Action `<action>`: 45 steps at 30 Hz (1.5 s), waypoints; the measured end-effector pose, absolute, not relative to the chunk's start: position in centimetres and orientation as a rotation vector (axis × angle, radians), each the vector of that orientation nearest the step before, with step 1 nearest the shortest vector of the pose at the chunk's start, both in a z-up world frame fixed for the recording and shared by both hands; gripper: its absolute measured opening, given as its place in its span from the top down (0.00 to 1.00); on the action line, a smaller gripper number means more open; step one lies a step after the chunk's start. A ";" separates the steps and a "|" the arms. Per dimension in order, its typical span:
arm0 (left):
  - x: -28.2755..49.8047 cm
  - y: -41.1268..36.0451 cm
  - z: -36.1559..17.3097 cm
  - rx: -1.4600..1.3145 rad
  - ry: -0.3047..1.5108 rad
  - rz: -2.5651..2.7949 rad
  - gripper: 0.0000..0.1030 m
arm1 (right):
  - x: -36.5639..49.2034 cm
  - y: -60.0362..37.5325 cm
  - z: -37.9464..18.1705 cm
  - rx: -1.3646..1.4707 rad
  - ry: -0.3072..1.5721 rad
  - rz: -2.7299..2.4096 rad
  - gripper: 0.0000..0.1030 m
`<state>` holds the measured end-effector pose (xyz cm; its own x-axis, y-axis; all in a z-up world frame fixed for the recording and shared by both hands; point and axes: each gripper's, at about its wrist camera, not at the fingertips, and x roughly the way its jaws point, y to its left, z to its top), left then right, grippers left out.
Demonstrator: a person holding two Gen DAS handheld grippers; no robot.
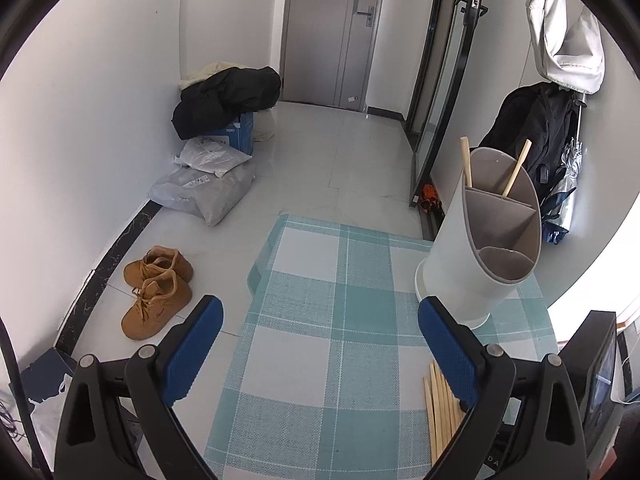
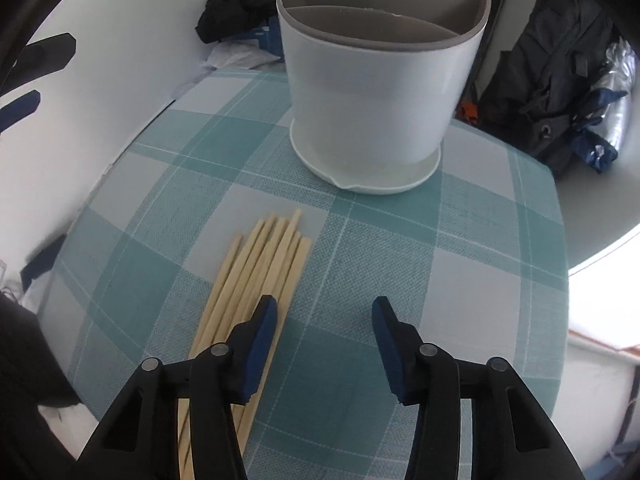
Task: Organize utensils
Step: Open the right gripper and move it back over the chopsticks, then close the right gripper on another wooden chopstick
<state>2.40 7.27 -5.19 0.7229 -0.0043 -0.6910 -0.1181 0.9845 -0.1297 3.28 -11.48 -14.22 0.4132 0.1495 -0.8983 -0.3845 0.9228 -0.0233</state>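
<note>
Chopsticks [image 2: 256,280] lie in a loose bundle on the checked surface [image 2: 360,264], directly under and just ahead of the right claw [image 2: 324,312]. That claw points steeply down with its jaws part-way apart and nothing pressed between the blue pads; its left finger [image 2: 262,344] sits over the right edge of the bundle, while the other finger hangs over bare cloth. Whether the finger touches the sticks cannot be told from here.

The left claw [image 1: 320,320] hovers wide open and empty over the same surface, with the ends of the bundle just beside its right finger and the holder a little beyond that finger.

Further ahead of the right claw, well clear of the bundle's tips, stands the white utensil holder [image 2: 376,92] on its drip saucer, upright, with grey dividers making three compartments. In the left wrist view two chopsticks [image 1: 516,168] already stand in the rear compartment; the middle and front compartments look empty.

So the job seems early: two sticks are stowed, and the bulk of them remain flat on the cloth. The step in hand looks like a pick from the bundle's right edge, and the jaws would need to shift slightly left to straddle a stick
</note>
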 end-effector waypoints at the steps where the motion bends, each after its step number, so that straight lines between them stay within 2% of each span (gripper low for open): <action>1: 2.4 7.3 -5.2 -0.174 0.765 0.060 0.07 | 3.3 -11.6 -14.2 -0.234 1.104 0.341 0.57; 4: 2.5 7.6 -5.3 -0.192 0.777 0.058 0.07 | 3.2 -12.0 -14.0 -0.227 1.119 0.337 0.59; 8: 2.3 7.8 -5.1 -0.202 0.765 0.065 0.07 | 3.5 -11.6 -14.4 -0.279 1.142 0.322 0.71; 15: 2.3 8.6 -5.2 -0.235 0.771 0.068 0.07 | 3.8 -11.0 -13.6 -0.219 1.119 0.351 0.72; 33: 1.7 9.6 -5.8 -0.281 0.776 0.082 0.07 | 6.0 -7.7 -13.7 -0.313 1.178 0.288 0.73; 38: 1.6 9.8 -6.0 -0.243 0.772 0.115 0.07 | 4.5 -7.8 -13.8 -0.310 1.189 0.334 0.92; 45: 2.1 10.0 -6.5 -0.285 0.813 0.102 0.07 | 2.6 -9.6 -13.8 -0.330 1.205 0.380 0.94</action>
<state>2.09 10.00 -6.50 0.6848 -0.0192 -0.7285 -0.1985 0.9569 -0.2119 2.55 -9.61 -13.79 0.3087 0.1082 -0.9450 -0.4530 0.8903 -0.0460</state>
